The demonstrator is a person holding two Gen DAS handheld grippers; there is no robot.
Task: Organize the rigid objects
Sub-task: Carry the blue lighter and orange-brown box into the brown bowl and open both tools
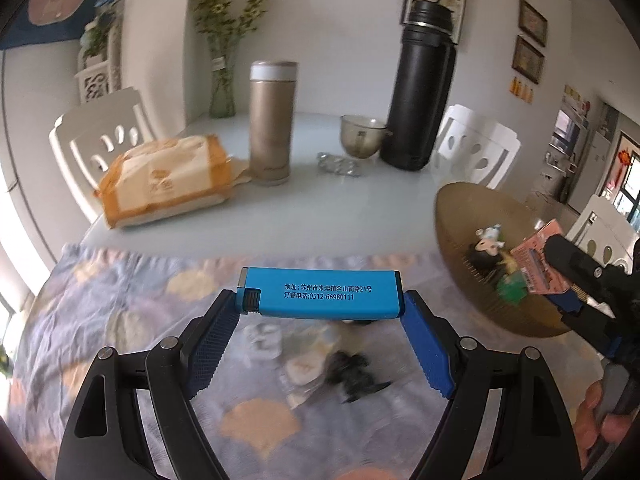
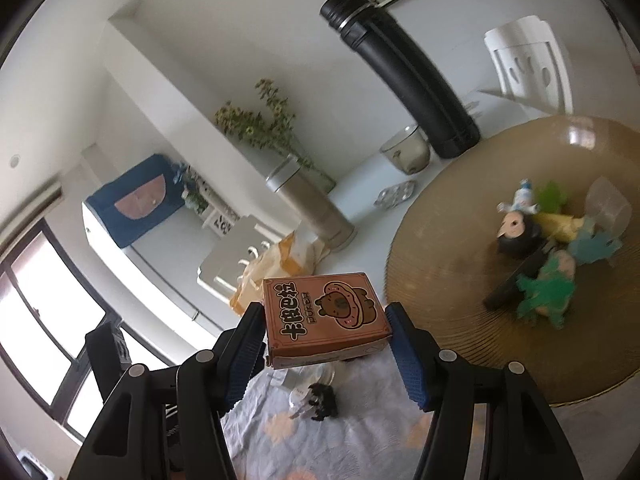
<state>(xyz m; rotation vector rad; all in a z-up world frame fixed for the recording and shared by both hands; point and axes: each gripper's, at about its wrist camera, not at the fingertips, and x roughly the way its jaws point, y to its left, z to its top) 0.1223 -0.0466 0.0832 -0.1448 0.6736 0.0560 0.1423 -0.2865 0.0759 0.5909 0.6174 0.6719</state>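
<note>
- The counter (image 1: 352,216) is pale and glossy, with a patterned cloth (image 1: 120,320) of peach shell shapes spread over its near part
- A wide amber plate (image 2: 452,248) sits on the counter to the right of the cloth; it holds a heap of small figurines (image 2: 532,240) — a dark round-headed one, green leafy shapes, a little white one
- A tall black flask (image 1: 420,92) stands upright at the far side of the counter, just beside a small glass bowl (image 1: 362,136)
- A gold tumbler (image 1: 272,120) with a pale lid stands left of the bowl, and an orange-and-white soft packet (image 1: 168,178) lies just beside it
- A crumpled piece of foil (image 1: 340,165) lies between the tumbler and the flask
- The left gripper (image 1: 320,312) has its jaws clenched on a blue lighter (image 1: 320,294), pressing on its two ends; the lighter lies crosswise, printed side up, in the air above the cloth
- The right gripper (image 2: 326,326) grasps a brown card box (image 2: 326,316) by its sides — the bear-and-doughnut face is up, and it hangs over the edge of the cloth near the plate's rim
- On the cloth under both grippers lie a few blurred small things (image 1: 320,356): a white one, a clear wrapper and a black figure; what they are I cannot tell
</note>
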